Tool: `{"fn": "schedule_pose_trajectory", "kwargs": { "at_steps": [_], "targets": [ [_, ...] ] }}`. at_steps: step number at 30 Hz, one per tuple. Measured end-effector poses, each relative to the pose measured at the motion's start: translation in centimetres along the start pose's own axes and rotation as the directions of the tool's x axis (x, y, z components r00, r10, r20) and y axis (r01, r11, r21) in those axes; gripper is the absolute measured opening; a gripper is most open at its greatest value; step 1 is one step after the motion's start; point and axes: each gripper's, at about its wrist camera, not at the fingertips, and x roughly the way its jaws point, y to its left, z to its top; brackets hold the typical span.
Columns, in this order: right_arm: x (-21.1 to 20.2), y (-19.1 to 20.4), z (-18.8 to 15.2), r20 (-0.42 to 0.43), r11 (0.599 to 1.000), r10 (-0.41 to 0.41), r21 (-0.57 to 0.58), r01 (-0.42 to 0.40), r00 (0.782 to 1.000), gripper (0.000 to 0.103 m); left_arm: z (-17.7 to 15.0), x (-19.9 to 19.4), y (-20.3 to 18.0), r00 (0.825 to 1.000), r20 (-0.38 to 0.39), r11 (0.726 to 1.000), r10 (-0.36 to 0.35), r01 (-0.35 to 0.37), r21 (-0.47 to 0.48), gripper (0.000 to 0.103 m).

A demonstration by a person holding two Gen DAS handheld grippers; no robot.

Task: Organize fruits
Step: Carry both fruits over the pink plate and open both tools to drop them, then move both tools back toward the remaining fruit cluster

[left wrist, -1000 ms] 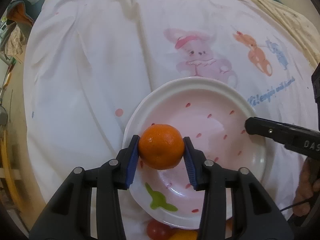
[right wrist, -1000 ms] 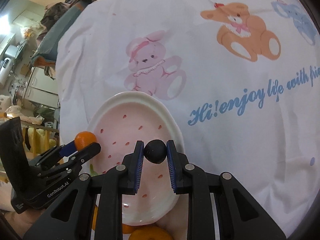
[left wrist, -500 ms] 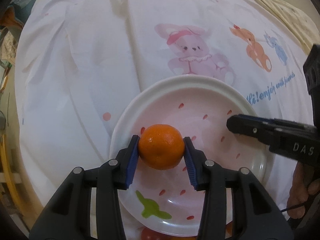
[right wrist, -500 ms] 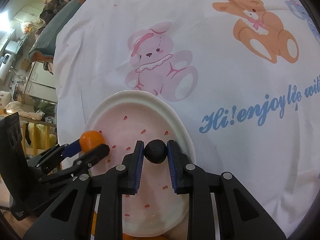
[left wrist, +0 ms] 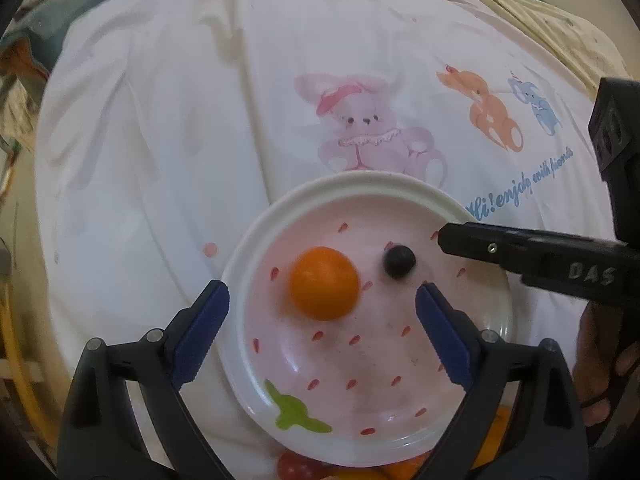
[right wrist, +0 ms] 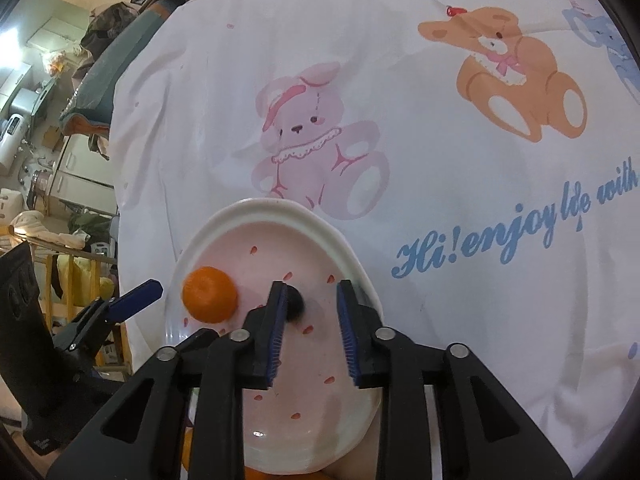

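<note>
Drop-off step: the round orange mandarin (left wrist: 324,283) and small dark round berry (left wrist: 398,261) both sit on the white strawberry-print plate (left wrist: 256,240). Left gripper (left wrist: 322,312) jaws opening wide, right gripper (right wrist: 311,322) jaws opening too, nothing pinched. Next, probably, back out cleanly and fetch more fruit.

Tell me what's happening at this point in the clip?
A person is sorting fruit with two handheld grippers over a strawberry-patterned plate. The left gripper has let go of an orange, which now sits on the plate, and its jaws are opening wide. The right gripper is opening its jaws too, releasing a small dark berry beside the orange.
</note>
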Motion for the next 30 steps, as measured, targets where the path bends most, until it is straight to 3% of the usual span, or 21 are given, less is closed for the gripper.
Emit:
{"fn": "schedule_pose_trajectory", "kwargs": {
  "at_steps": [2,11,21,25,28,30],
  "targets": [
    [-0.8,0.2,0.1,0.022,1.000,0.017,-0.004,-0.017,1.000,0.053,-0.1,-0.4,0.2,1.000,0.021,1.000,0.022,-0.022,0.002,0.093],
    [-3.7,0.7,0.1,0.102,1.000,-0.014,-0.010,0.015,0.995,0.086,-0.1,-2.7,1.4,0.994,0.084,0.996,0.066,-0.061,-0.061,0.093],
    [-6.8,2.4,-1.6,0.139,0.999,-0.009,-0.052,0.016,0.990,0.087,-1.6,-6.2,2.0,0.987,0.150,0.994,0.064,-0.049,-0.100,0.093],
    [-8.1,3.4,-3.4,0.164,0.994,-0.025,-0.103,0.042,0.986,0.087,-2.2,-7.6,2.0,0.982,0.171,0.992,0.080,-0.062,-0.111,0.093],
    [-9.3,3.5,-4.9,0.178,0.994,-0.014,-0.108,0.034,0.984,0.087,-2.5,-8.4,2.2,0.986,0.164,0.991,0.037,-0.015,-0.133,0.093],
    [-10.2,3.5,-6.0,0.194,0.994,-0.012,-0.105,0.033,0.981,0.087,-2.7,-8.8,2.2,0.985,0.168,0.990,0.048,-0.024,-0.142,0.093]
  ]
}}
